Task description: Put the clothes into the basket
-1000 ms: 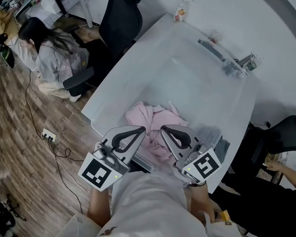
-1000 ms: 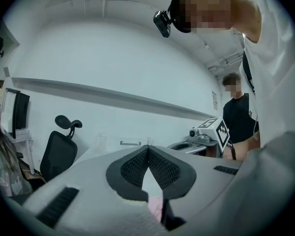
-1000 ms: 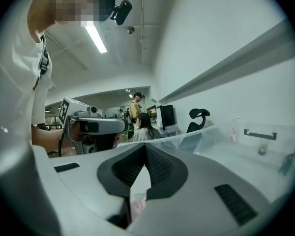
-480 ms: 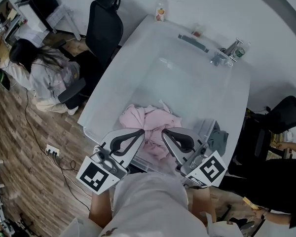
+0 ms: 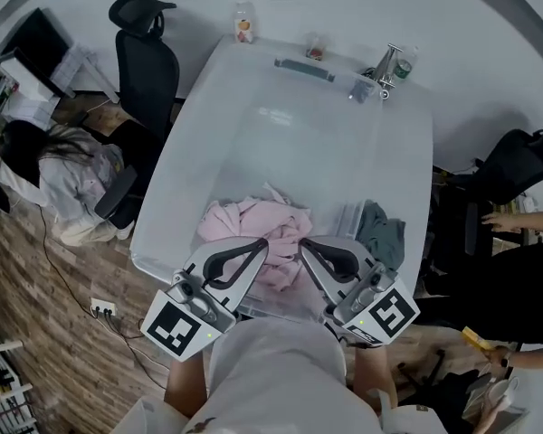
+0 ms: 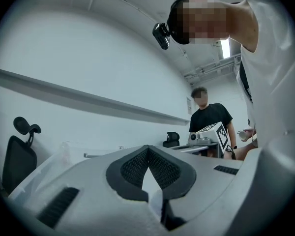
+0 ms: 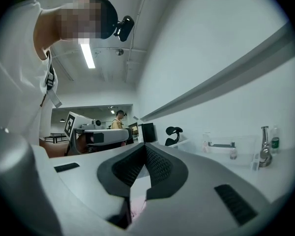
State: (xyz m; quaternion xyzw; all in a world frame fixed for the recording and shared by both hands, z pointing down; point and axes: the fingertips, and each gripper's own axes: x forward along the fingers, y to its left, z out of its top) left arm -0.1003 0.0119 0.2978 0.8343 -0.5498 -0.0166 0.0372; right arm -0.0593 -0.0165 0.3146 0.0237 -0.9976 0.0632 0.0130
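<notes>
Where the wood floor shows at your far left: one seated person (image 5: pixel 72 174) and one white power strip (image 5: pixel 102 308).
Office chairs: two, black; one (image 5: pixel 149 48) at the table's left far corner, the other (image 5: pixel 516 161) off its right side.
White table (image 5: pixel 299 143): one, mostly bare.
Far edge of the table: one small bottle (image 5: pixel 244 21), one grey bar (image 5: pixel 303 69), one metal tap-like fitting (image 5: pixel 385 66).
Pink clothes (image 5: pixel 253 224): one crumpled pile near your edge of the table, just beyond both gripper tips.
Your left gripper (image 5: pixel 261 245) (image 6: pixel 147 149): jaws together, nothing between them.
Your right gripper (image 5: pixel 306 245) (image 7: pixel 146 146): jaws together, empty; pink cloth shows below it.
Clear basket (image 5: pixel 347 222): one, ribbed wall between the pink pile and the grey garment; whether the pile lies inside cannot be told.
Grey-green garment (image 5: pixel 380 233): one, right of the pink pile.
Person in black (image 5: pixel 516 274): one, far right.
</notes>
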